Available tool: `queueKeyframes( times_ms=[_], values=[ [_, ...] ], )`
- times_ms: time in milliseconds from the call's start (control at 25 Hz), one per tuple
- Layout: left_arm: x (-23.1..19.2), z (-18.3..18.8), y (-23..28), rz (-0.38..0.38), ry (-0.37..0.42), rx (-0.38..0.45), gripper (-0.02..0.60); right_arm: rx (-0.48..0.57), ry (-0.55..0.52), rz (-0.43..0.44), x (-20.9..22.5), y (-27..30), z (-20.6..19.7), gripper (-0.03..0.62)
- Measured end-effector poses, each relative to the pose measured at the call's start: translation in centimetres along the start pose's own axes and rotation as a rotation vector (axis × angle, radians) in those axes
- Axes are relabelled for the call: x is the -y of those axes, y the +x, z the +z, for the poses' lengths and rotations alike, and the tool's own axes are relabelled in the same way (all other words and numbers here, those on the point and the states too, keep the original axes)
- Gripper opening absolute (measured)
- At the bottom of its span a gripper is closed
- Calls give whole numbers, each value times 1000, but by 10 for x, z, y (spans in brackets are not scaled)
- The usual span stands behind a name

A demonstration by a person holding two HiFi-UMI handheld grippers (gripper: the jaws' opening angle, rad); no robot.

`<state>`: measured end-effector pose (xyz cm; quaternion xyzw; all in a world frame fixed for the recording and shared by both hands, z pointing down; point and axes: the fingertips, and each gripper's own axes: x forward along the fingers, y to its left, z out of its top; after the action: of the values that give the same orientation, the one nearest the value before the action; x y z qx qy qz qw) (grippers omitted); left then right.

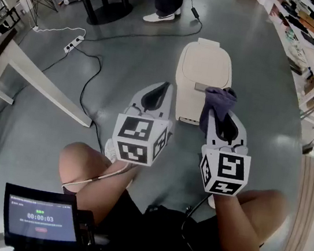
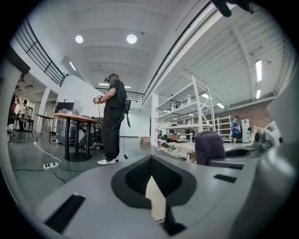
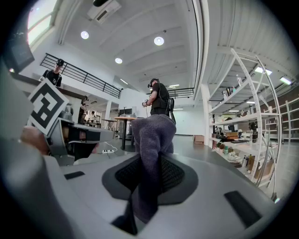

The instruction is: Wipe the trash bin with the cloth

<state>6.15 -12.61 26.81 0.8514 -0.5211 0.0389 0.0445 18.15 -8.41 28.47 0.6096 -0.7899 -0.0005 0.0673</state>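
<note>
Cream plastic, lid closed, the trash bin (image 1: 203,79) stands on the grey floor (image 1: 126,59) just ahead of the person's knees, well apart from the floor's edges. The cloth (image 1: 219,102), a purple-grey bunch, is pinched between the jaws of the right gripper (image 1: 223,117) and sits over the bin's near right corner in the head view; contact with the lid cannot be confirmed. The right gripper view shows the cloth (image 3: 152,140) standing up out of the closed pads. The left gripper (image 1: 158,96) hangs beside the bin's near left corner with its jaws pressed together at the tips and nothing between them. Assessment: the cloth is secured and presented, but no wiping is evident, so the lid and walls all remain to be done. Legible writing: the screen (image 1: 41,217) at lower left reads 00:00:03. No brand is legible on the bin.
</note>
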Motion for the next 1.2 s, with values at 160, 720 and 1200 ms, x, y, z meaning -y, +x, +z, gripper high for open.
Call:
queueKeyframes(
  times_ms=[160, 720, 1200],
  values=[
    [-3, 12, 8, -2, 54, 0, 0, -18, -39, 20, -5, 9, -2, 80],
    [-19, 78, 58, -18, 222, 45, 0, -13, -126, 12, 27, 74, 44, 80],
    [-63, 75, 124, -37, 134, -70, 0, -190, -9, 68, 54, 163, 36, 80]
  ],
)
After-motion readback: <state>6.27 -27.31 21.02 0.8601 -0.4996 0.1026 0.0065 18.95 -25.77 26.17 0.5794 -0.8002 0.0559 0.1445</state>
